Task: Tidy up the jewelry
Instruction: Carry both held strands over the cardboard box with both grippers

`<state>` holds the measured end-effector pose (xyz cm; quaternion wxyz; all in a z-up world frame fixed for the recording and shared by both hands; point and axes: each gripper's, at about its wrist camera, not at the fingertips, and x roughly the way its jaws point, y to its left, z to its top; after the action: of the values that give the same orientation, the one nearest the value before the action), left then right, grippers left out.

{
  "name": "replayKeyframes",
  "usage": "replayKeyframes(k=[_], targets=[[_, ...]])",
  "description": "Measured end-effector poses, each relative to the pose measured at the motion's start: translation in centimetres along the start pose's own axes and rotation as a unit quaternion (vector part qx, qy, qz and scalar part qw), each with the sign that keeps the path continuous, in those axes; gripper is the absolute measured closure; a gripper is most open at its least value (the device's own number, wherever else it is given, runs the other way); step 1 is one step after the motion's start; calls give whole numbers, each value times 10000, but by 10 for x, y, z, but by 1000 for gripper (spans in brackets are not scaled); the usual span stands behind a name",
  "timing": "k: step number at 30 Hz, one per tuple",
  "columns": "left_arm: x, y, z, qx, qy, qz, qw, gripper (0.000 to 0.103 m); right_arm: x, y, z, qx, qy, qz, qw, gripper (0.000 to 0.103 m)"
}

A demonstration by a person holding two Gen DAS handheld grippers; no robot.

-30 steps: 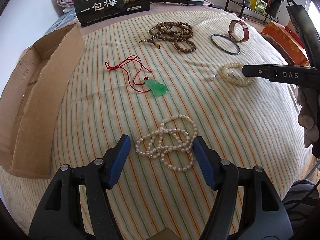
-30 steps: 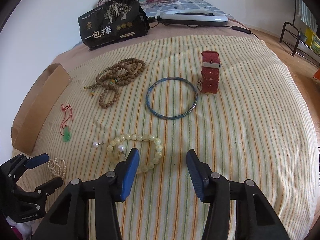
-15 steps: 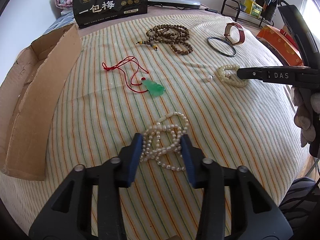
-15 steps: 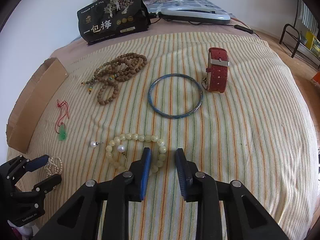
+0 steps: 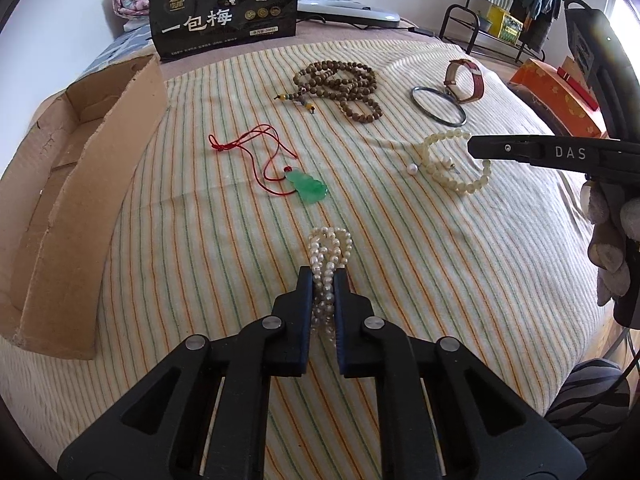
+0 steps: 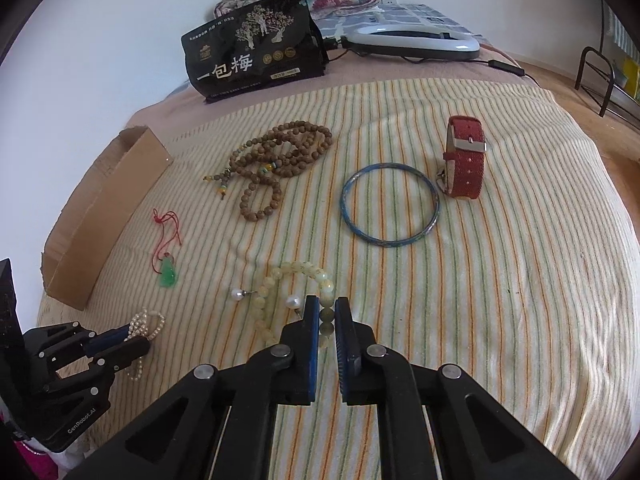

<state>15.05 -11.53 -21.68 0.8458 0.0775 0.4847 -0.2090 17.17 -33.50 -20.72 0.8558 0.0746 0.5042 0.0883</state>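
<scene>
We see through two fisheye cameras, one on each gripper, both close above the striped bed (image 5: 400, 240) and tilted down toward its far end. Both views share the black bag (image 5: 224, 8), the cardboard box (image 6: 104, 208) and each other's gripper at the frame's edge.

Bunched white pearl necklace (image 5: 329, 258) and pale-yellow bead bracelet (image 6: 296, 280) on the striped cloth, each pinched between fingers.

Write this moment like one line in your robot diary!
left claw: shut on pearls | right claw: shut on bracelet | both on cloth | box: nothing in yet
</scene>
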Motion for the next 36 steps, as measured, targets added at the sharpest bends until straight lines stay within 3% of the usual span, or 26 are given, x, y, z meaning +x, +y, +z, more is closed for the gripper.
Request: replayKeyframes(k=[20,36], targets=[[-67,20,4,-330,-662,-46,9973,98,-60,49,7,-449,-577,146,9972,98],[-136,72,1,-660,-1289,282,9891,98,-109,105,16,-771,-1027,447,9907,98]])
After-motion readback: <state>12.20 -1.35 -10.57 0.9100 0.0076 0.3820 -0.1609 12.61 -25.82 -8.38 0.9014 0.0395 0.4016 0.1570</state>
